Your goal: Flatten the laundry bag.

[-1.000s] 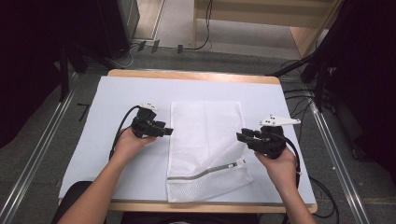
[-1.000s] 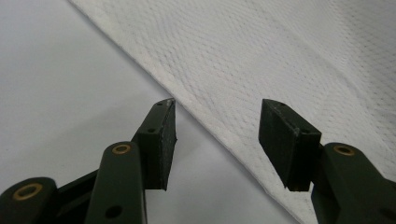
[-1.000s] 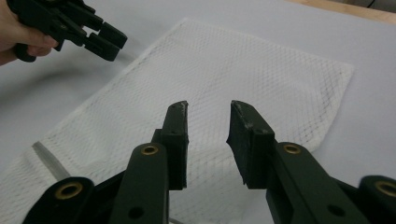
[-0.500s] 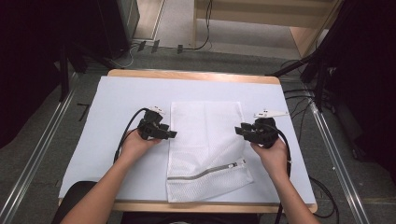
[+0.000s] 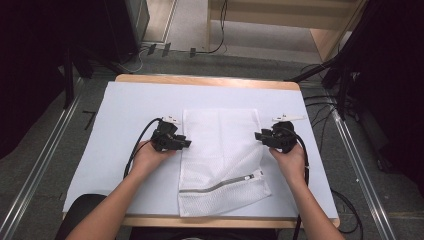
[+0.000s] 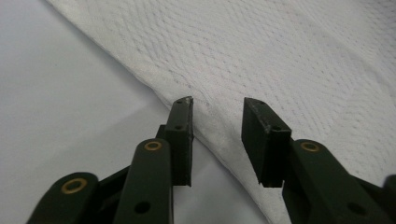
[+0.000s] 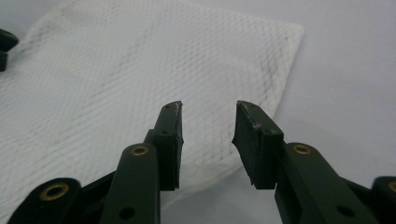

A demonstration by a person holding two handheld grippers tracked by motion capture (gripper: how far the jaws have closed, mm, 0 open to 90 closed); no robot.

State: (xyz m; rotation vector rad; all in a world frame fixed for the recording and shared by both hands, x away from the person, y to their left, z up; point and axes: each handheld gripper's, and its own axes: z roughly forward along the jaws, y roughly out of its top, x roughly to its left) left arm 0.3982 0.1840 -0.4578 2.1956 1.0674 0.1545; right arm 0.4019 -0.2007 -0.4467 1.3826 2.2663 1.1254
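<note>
A white mesh laundry bag [image 5: 222, 150] lies flat on the white-covered table [image 5: 135, 100], its grey zipper [image 5: 220, 184] running across the near end. My left gripper [image 5: 189, 143] rests low at the bag's left edge. Its jaws have just been closing and still stand apart over that edge [image 6: 217, 109], with the mesh [image 6: 280, 56] under the gap and not pinched. My right gripper [image 5: 257, 135] points in at the bag's right edge. Its jaws have just been opening and stand apart [image 7: 208, 112], the mesh [image 7: 140, 70] lying beneath them untouched by the pads.
The wooden table rim [image 5: 210, 80] frames the white cover. Metal rails [image 5: 45, 165] run along the floor on both sides, with cables [image 5: 320, 107] at the right. Dark equipment [image 5: 100, 30] stands at the far left and wooden furniture [image 5: 320, 25] at the back.
My right gripper has come down and leftward to the bag's right edge. My left gripper's jaws have narrowed over the left edge; that hand has barely shifted.
</note>
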